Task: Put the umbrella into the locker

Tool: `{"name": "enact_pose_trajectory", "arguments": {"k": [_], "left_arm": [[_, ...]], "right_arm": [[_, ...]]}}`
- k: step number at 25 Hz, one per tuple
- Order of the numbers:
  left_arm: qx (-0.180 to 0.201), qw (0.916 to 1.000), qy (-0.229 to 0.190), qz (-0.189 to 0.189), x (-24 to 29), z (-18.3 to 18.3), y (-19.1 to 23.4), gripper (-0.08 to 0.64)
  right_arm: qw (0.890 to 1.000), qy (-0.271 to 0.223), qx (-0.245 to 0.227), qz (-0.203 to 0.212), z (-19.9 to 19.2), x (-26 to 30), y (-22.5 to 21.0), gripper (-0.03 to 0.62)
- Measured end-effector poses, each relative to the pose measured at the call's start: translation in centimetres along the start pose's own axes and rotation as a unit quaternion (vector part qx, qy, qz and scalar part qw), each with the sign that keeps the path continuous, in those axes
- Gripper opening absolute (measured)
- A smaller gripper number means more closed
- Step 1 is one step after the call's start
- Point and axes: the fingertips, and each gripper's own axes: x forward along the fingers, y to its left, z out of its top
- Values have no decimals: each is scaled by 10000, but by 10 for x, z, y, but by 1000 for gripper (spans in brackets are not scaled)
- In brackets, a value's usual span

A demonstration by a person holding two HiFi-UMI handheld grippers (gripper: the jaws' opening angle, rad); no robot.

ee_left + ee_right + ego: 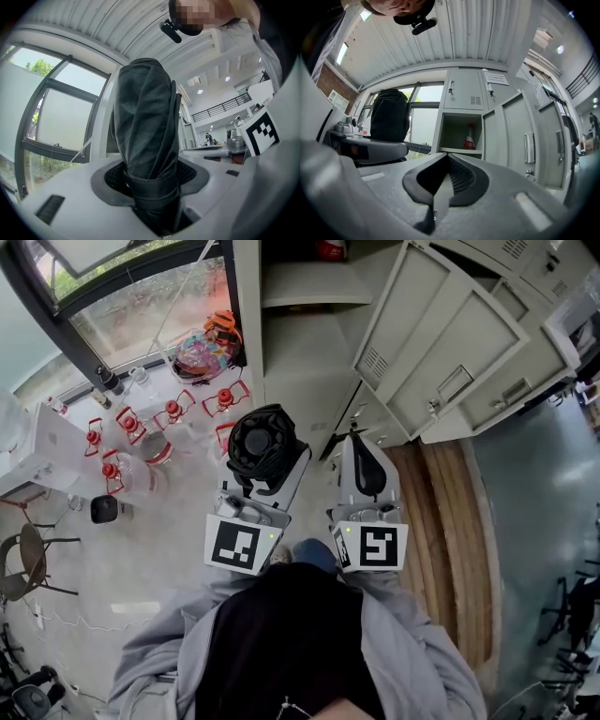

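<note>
Right now we hold 2 grippers level, side by side, facing the open locker [305, 352]. Our left gripper [265, 472] clamps the folded black umbrella [147, 126]; our right gripper [367, 471] is closed and empty.

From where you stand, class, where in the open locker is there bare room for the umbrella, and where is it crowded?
Bare: the upper shelf left of the red bottle, and the compartment below, seemingly empty. Crowded: the floor by the window, with red-handled jugs.
</note>
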Motion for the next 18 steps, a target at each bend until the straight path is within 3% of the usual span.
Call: {"name": "enact_pose_trajectory", "arguments": {"k": [7, 18], "left_arm": [[-23, 10000, 60, -53, 27, -11, 16, 236], [34, 9997, -30, 228, 112, -17, 44, 236]], "right_arm": [[10000, 0, 50, 46, -10, 34, -9, 3], [9991, -109, 34, 408, -18, 122, -58, 3]]}}
